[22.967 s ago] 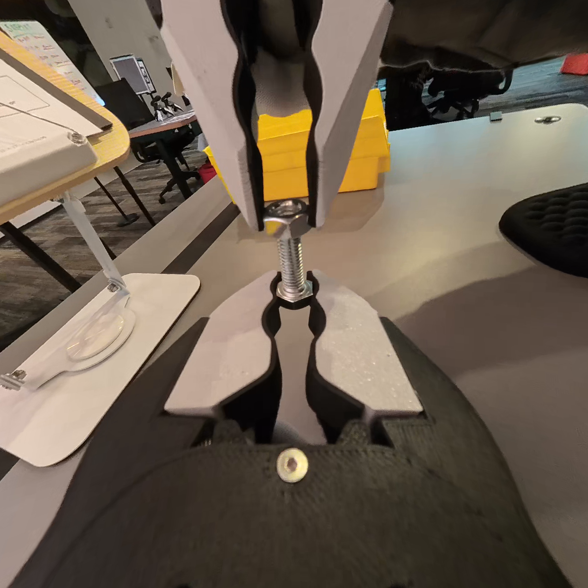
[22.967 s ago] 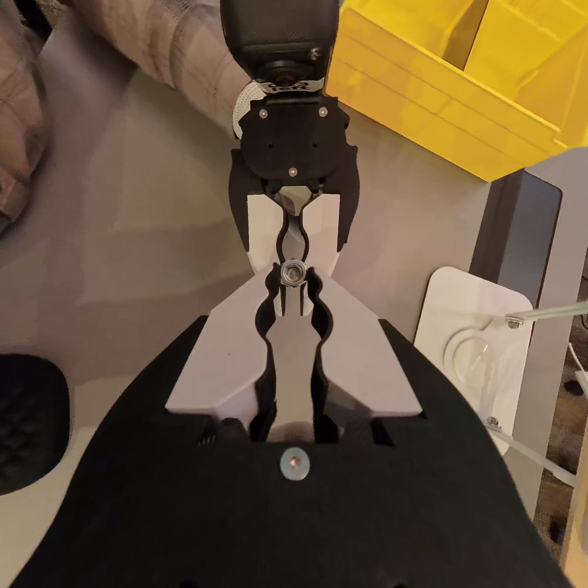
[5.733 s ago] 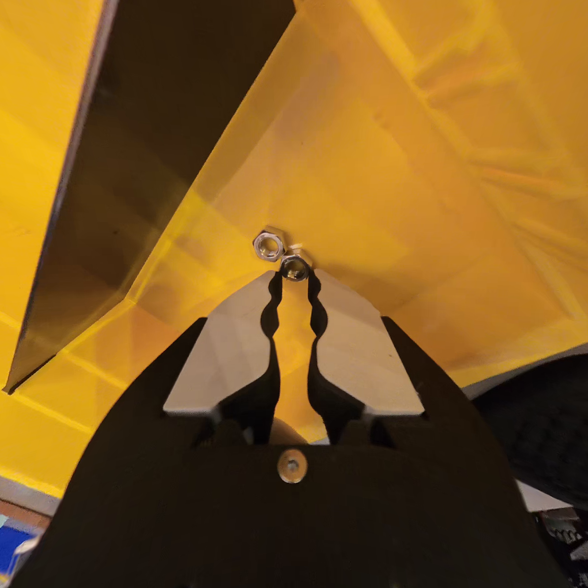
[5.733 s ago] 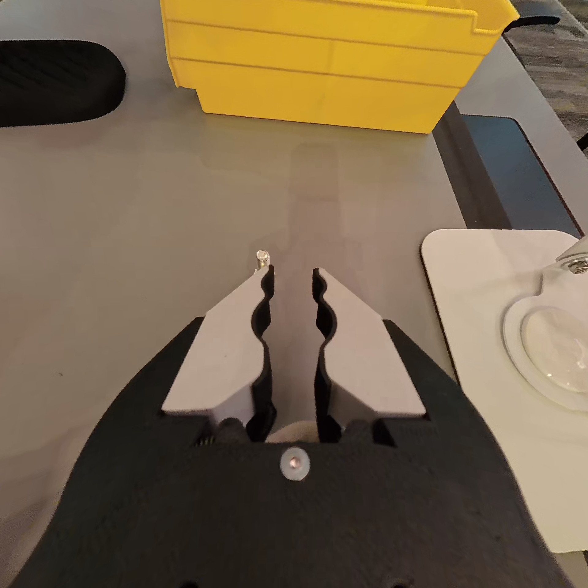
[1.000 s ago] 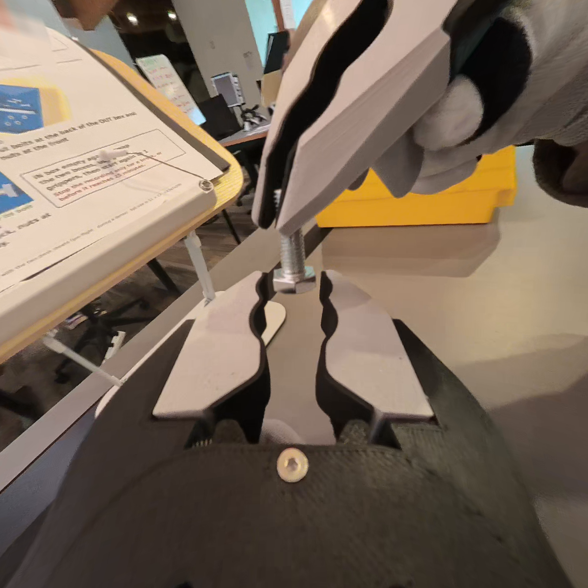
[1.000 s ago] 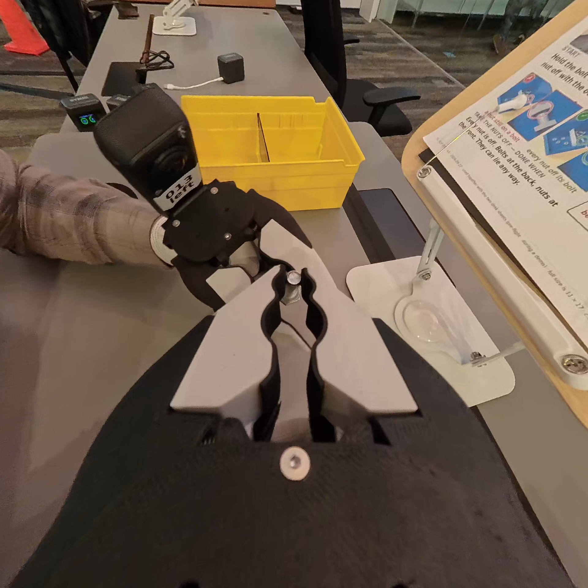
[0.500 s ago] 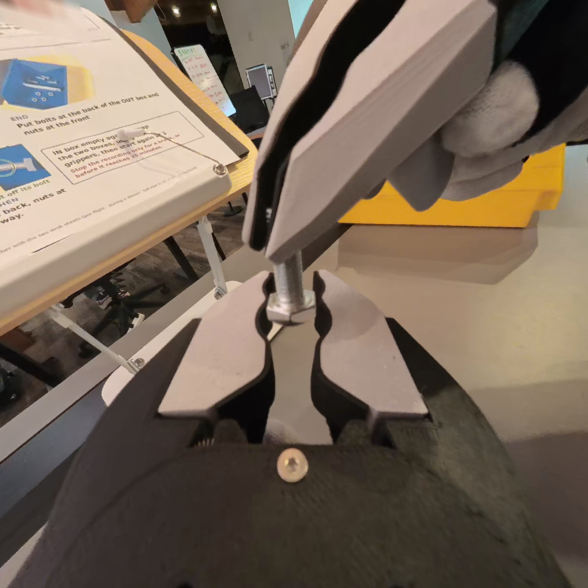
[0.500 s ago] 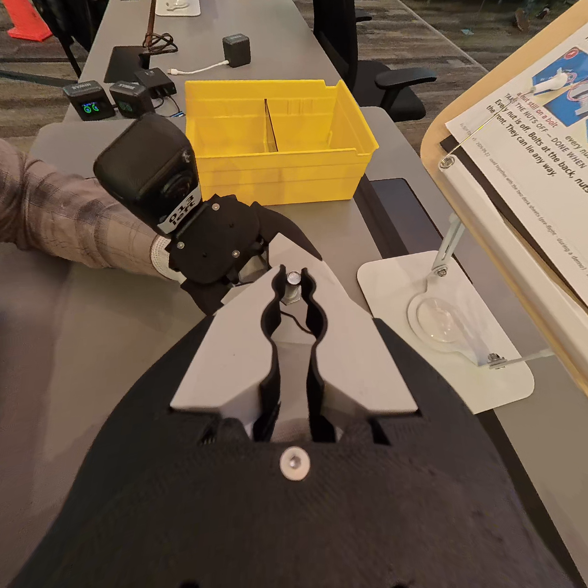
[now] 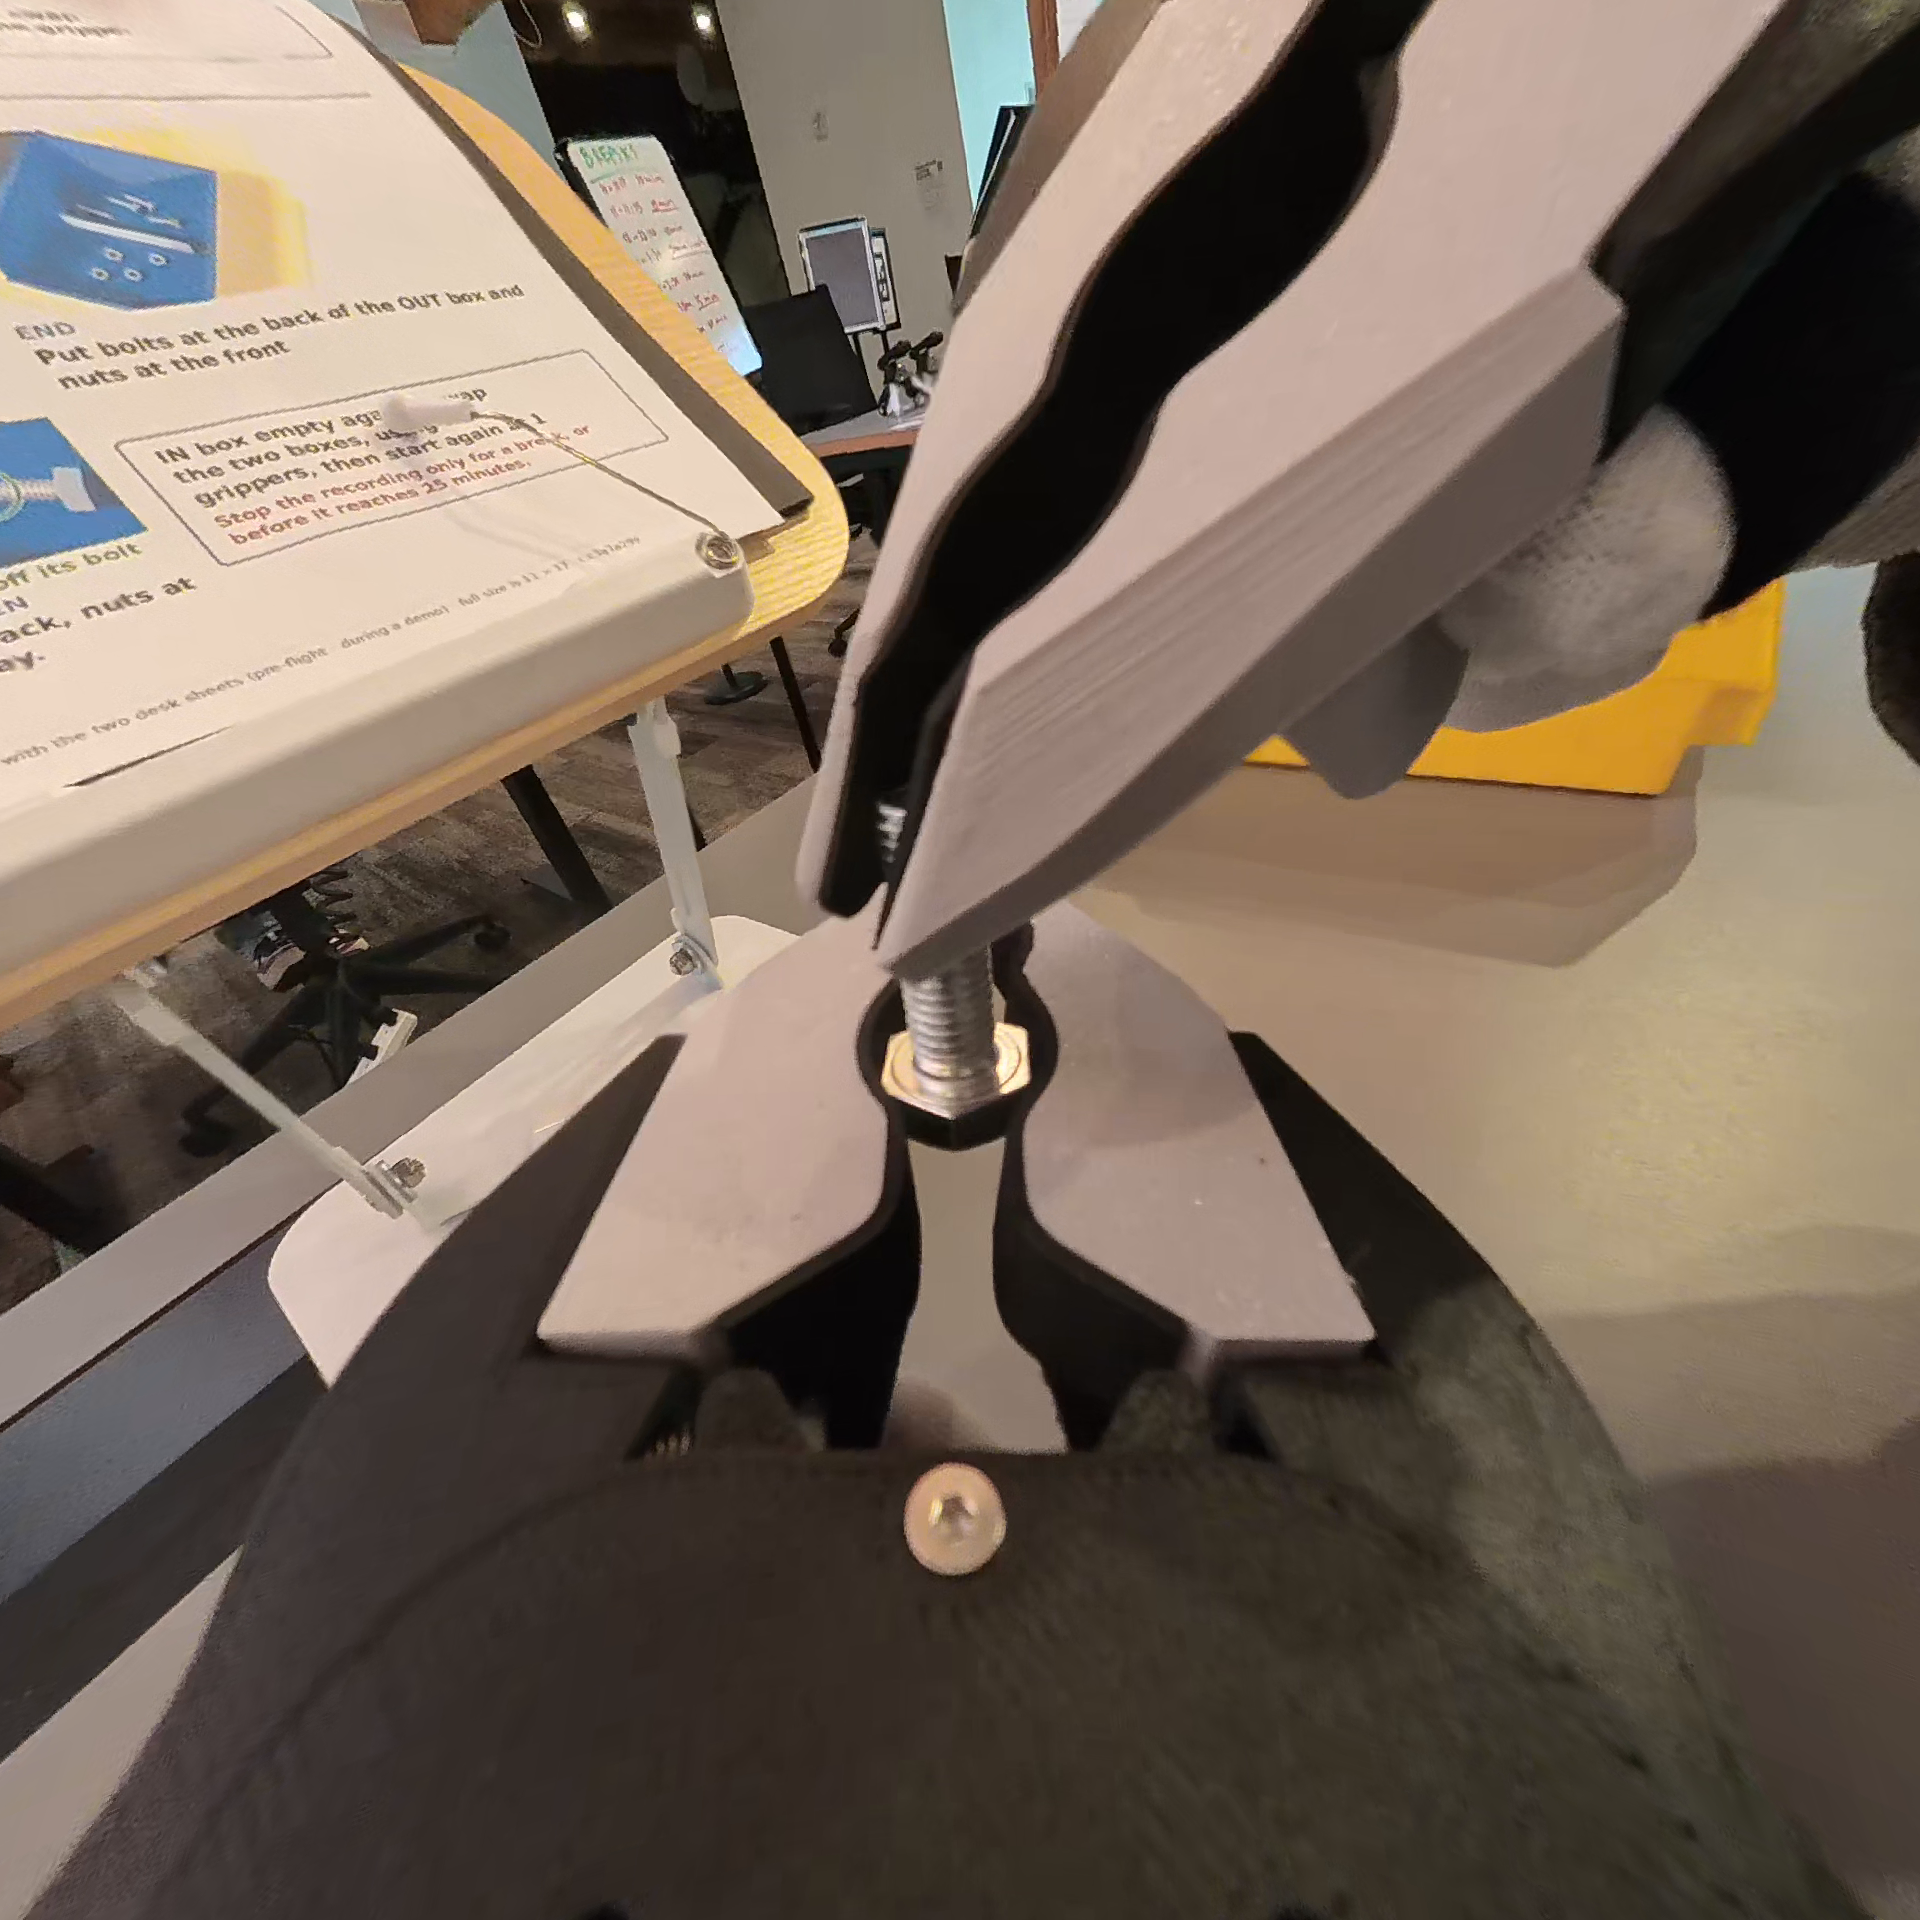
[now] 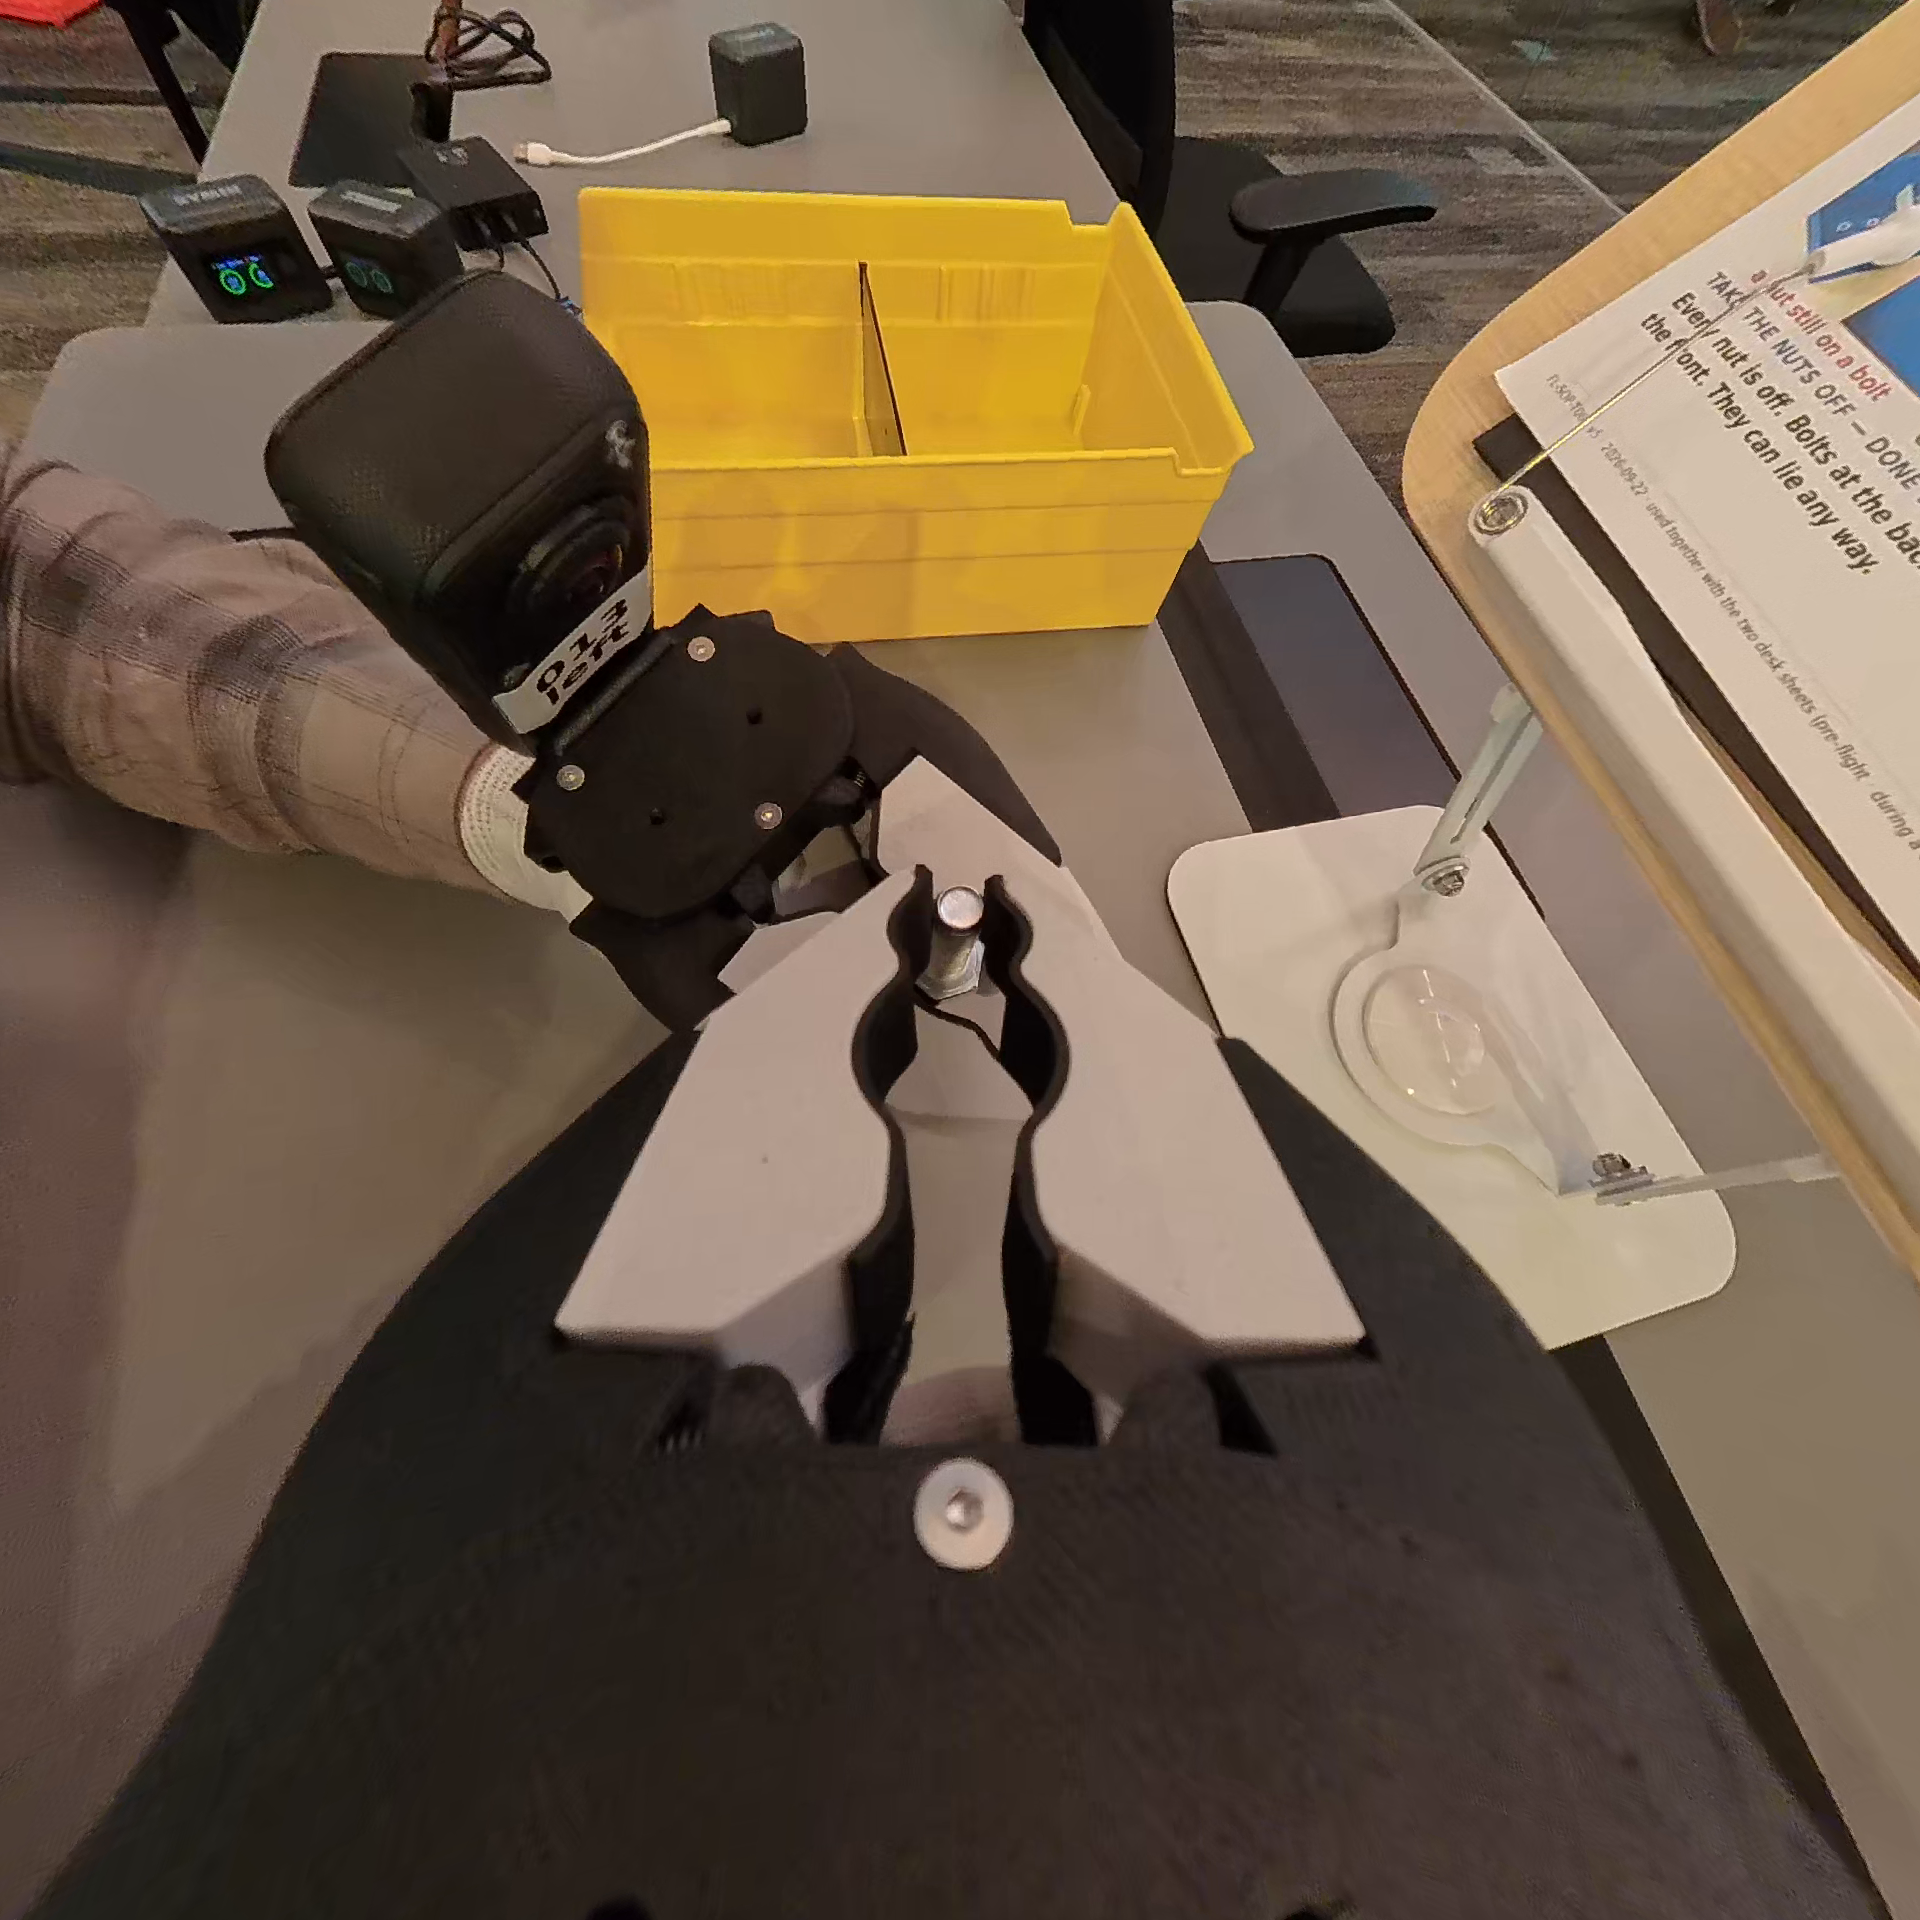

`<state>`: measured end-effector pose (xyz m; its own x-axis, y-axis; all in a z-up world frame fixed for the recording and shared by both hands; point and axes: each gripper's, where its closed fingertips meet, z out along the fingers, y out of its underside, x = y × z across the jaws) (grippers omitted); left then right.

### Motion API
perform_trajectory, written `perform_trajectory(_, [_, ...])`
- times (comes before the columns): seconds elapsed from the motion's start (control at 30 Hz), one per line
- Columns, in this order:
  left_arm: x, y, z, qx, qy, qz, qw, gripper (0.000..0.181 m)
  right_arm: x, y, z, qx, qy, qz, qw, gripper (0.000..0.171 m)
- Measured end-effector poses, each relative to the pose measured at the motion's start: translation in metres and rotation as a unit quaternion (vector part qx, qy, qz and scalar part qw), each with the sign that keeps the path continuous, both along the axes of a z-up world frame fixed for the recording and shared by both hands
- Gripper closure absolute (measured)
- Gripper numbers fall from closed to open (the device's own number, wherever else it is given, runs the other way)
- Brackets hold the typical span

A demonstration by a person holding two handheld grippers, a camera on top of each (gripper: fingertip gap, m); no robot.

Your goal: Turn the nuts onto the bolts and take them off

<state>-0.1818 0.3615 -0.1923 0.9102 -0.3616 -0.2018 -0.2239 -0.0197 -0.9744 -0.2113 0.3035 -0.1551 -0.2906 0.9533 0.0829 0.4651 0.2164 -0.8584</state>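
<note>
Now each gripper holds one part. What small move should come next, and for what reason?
Probably a turn of the left gripper about the bolt's axis, to run the nut further up the bolt. The left gripper is closed on the nut, the right gripper clamps the bolt's upper end, and bare thread shows between them.

Grey table (image 10: pixel 1091 717) with yellow bin (image 10: pixel 914 540) and white stand base (image 10: pixel 1621 1247) on top

R gripper (image 10: pixel 954 920) clamps bolt (image 10: pixel 956 935); L gripper (image 10: pixel 831 862) below.
</note>
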Motion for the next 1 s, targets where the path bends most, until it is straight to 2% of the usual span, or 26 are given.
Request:
perform_trajectory(0.1, [-0.001,0.0,0.001,0.002,-0.004,-0.001,1.0,0.17,-0.001,0.001,0.001,0.005,0.005,-0.004,1.0,0.163])
perform_trajectory(0.23, [-0.007,0.0,0.004,0.007,0.0,0.002,1.0,0.17,0.001,0.006,0.016,0.007,0.035,-0.018,0.999,0.141])
perform_trajectory(0.33, [-0.014,-0.001,0.009,0.015,0.005,0.006,1.0,0.17,0.01,0.01,0.025,0.004,0.045,-0.019,0.999,0.14])
perform_trajectory(0.53, [-0.037,-0.002,0.025,0.031,-0.027,0.015,0.999,0.17,0.034,0.008,0.014,0.039,-0.018,0.009,0.999,0.141])
perform_trajectory(0.63, [-0.051,-0.002,0.032,0.034,-0.056,0.022,0.998,0.17,0.042,-0.001,-0.008,0.079,-0.094,0.041,0.992,0.14])
perform_trajectory(0.77, [-0.062,-0.002,0.034,0.036,-0.062,0.029,0.997,0.17,0.05,-0.019,-0.059,0.1,-0.193,0.081,0.973,0.134])
perform_trajectory(0.9, [-0.066,-0.003,0.033,0.035,-0.065,0.029,0.997,0.17,0.052,-0.023,-0.115,0.114,-0.256,0.065,0.958,0.133])
perform_trajectory(1.0, [-0.068,-0.003,0.034,0.037,-0.064,0.028,0.997,0.17,0.049,-0.026,-0.137,0.092,-0.272,0.064,0.956,0.14])
